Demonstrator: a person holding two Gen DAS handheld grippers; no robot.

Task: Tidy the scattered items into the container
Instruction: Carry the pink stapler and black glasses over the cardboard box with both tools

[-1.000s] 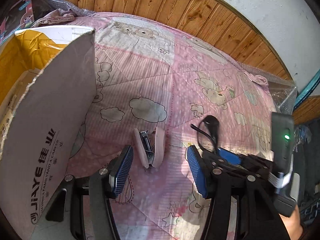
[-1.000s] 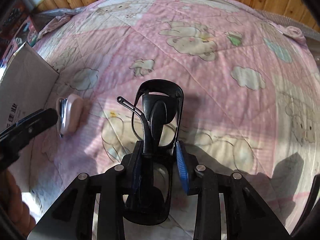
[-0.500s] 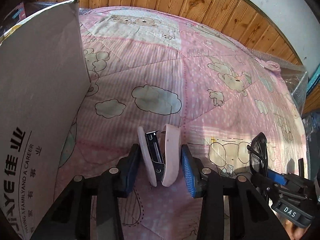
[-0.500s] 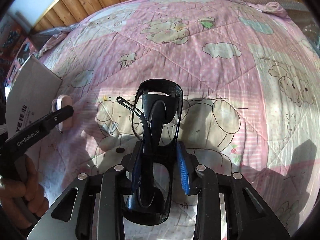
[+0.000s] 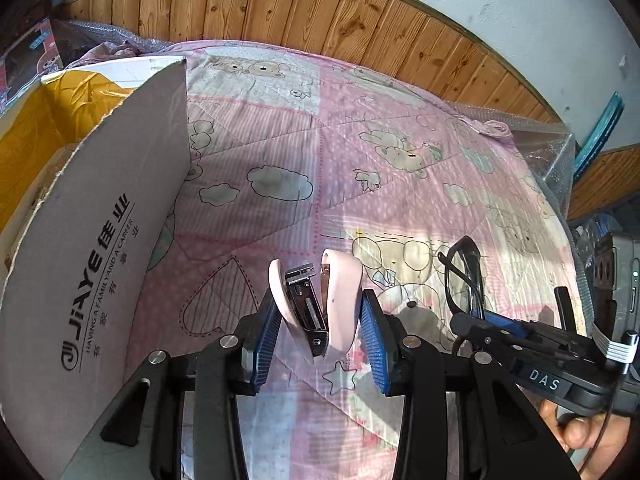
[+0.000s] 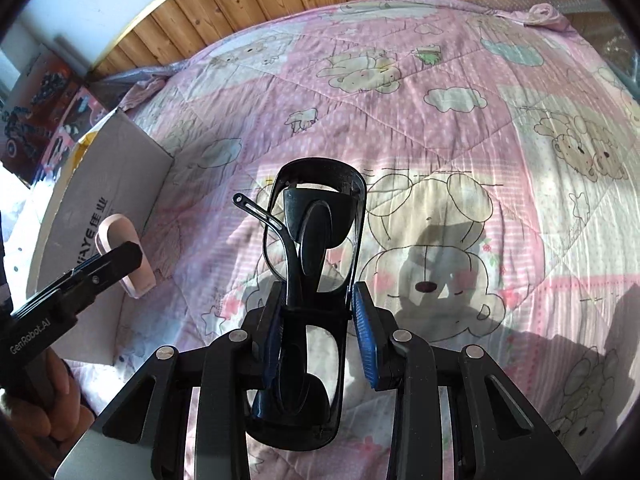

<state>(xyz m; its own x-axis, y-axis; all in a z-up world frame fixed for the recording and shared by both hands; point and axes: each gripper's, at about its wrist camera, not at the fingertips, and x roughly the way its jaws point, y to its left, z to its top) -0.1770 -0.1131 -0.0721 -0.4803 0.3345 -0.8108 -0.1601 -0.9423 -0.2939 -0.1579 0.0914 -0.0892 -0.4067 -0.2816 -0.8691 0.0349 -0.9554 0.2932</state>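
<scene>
1. My left tool (image 5: pixel 320 336) is clamped on the pink stapler (image 5: pixel 316 312), lower centre of the frame, lifted clear of the bed quilt (image 5: pixel 360 152) for carrying to the cardboard box (image 5: pixel 92 240) at left.
2. My right tool (image 6: pixel 320 336) grips the folded black glasses (image 6: pixel 312 272) upright, ready to follow.
3. Half a second ago the stapler lay on the quilt; now it is raised, and the box's open top shows again.

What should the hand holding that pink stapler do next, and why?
Probably carry it left, over the cardboard wall and into the box. The left tool is closed on the pink stapler, which appears lifted off the pink quilt, and the box's open top sits just to the left. The right tool holds the black glasses, likely next.
</scene>
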